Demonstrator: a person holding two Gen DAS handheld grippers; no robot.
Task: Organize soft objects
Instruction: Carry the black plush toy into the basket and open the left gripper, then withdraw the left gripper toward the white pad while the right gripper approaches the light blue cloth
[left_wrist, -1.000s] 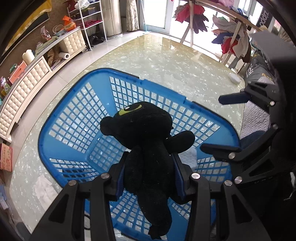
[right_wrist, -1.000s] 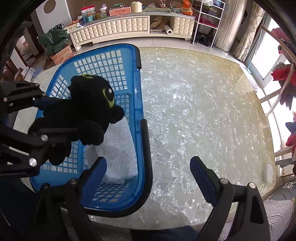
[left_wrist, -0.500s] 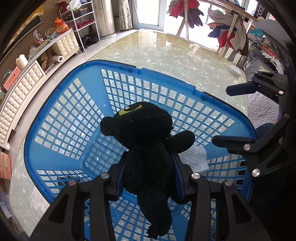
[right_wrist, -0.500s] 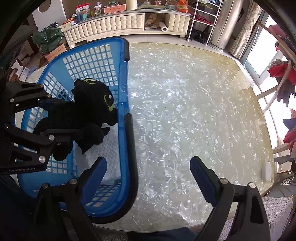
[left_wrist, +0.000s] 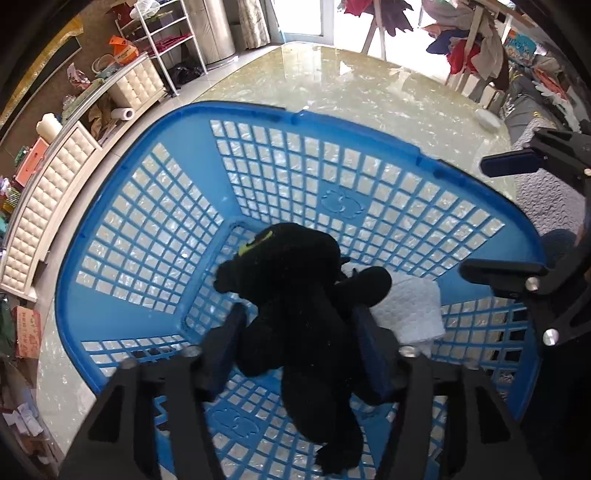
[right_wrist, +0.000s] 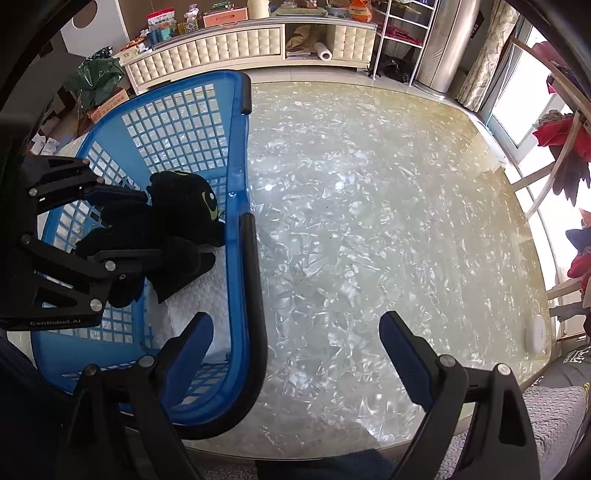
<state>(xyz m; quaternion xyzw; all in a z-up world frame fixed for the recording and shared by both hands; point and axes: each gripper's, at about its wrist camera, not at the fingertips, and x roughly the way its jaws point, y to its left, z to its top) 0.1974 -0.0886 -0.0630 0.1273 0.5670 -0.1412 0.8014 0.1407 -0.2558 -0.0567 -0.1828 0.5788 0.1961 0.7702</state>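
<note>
My left gripper (left_wrist: 297, 325) is shut on a black plush toy (left_wrist: 295, 288) with a yellow-green eye and holds it low inside the blue plastic basket (left_wrist: 147, 229). A white padded cloth (left_wrist: 410, 310) lies on the basket floor beside the toy. In the right wrist view the toy (right_wrist: 177, 218) and the left gripper (right_wrist: 122, 225) sit inside the basket (right_wrist: 236, 155), over the white cloth (right_wrist: 195, 299). My right gripper (right_wrist: 295, 332) is open and empty, its left finger by the basket's near rim.
The basket stands on a glossy pearl-patterned table (right_wrist: 369, 203). A small white oval object (right_wrist: 535, 332) lies near the table's right edge. A cream sideboard (right_wrist: 229, 44) with clutter is behind; a clothes rack (left_wrist: 465, 44) stands past the far edge.
The left gripper has lowered the plush toy deeper into the basket, down by the white cloth. The right gripper has stayed open and nearly still.
</note>
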